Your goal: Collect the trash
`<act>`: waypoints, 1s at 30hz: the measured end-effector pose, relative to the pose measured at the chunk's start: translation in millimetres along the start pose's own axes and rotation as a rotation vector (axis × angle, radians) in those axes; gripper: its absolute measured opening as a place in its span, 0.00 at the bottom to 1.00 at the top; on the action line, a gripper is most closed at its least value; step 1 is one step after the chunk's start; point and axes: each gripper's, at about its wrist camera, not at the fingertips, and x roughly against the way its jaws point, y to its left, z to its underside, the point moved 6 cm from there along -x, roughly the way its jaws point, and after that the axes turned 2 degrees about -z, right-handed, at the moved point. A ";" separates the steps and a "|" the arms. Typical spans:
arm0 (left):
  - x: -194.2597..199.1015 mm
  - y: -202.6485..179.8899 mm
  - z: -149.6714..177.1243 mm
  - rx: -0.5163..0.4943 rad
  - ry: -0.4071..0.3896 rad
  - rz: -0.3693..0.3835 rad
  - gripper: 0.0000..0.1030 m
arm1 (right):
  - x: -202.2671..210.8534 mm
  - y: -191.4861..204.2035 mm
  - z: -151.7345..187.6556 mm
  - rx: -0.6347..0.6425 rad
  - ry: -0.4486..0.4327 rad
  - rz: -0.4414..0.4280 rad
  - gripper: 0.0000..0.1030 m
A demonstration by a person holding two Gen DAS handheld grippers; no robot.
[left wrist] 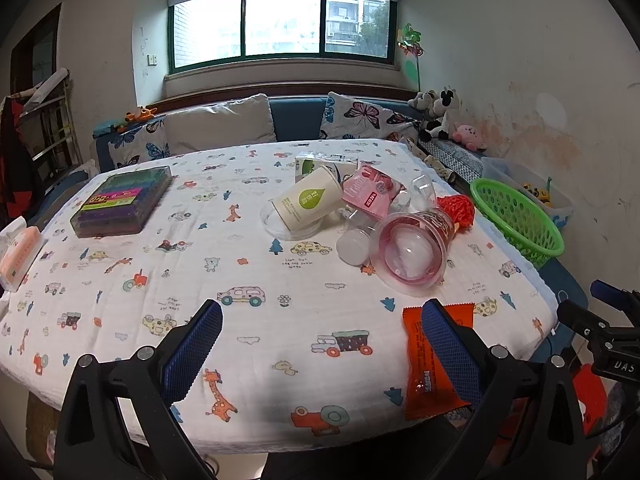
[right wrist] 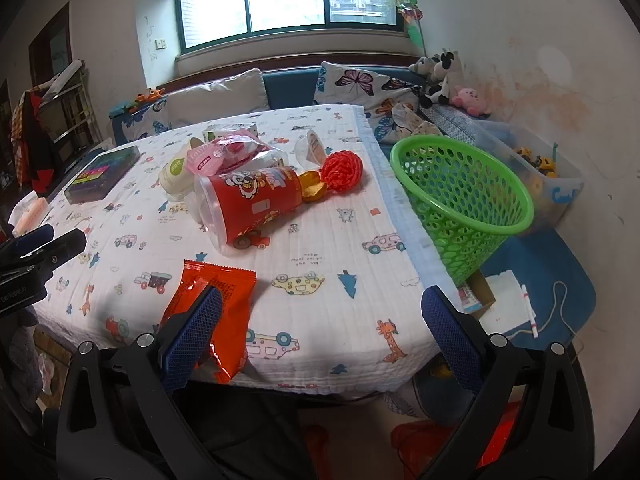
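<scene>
A pile of trash lies on the table: a red printed plastic cup (left wrist: 412,248) (right wrist: 252,204) on its side, a white paper cup (left wrist: 308,200) (right wrist: 176,174), a pink wrapper (left wrist: 368,192) (right wrist: 224,152), a red ball (left wrist: 456,208) (right wrist: 341,170). An orange snack wrapper (left wrist: 428,384) (right wrist: 220,300) lies at the near edge. A green basket (left wrist: 516,216) (right wrist: 464,196) tilts beside the table on the right. My left gripper (left wrist: 320,344) is open and empty over the cloth. My right gripper (right wrist: 320,332) is open, its left finger over the orange wrapper.
A dark box of coloured items (left wrist: 120,204) (right wrist: 102,174) sits at the table's far left. A tissue pack (left wrist: 20,256) lies at the left edge. A sofa with butterfly pillows (left wrist: 360,116) stands behind. A clear toy bin (right wrist: 536,172) stands right of the basket.
</scene>
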 end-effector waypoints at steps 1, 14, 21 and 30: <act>-0.6 -0.4 -0.1 0.000 0.002 0.002 0.94 | 0.1 -0.1 0.2 0.001 -0.001 0.001 0.96; -6.5 -3.4 -1.6 0.000 0.022 0.001 0.94 | -6.3 -1.3 -3.6 0.011 0.005 -0.008 0.96; -12.0 -10.2 -1.1 -0.013 0.042 0.016 0.94 | -7.8 -5.1 -4.8 0.014 0.004 -0.008 0.96; -26.3 -37.5 7.5 -0.054 0.116 0.085 0.94 | -10.5 -21.4 -7.9 0.012 0.006 0.002 0.96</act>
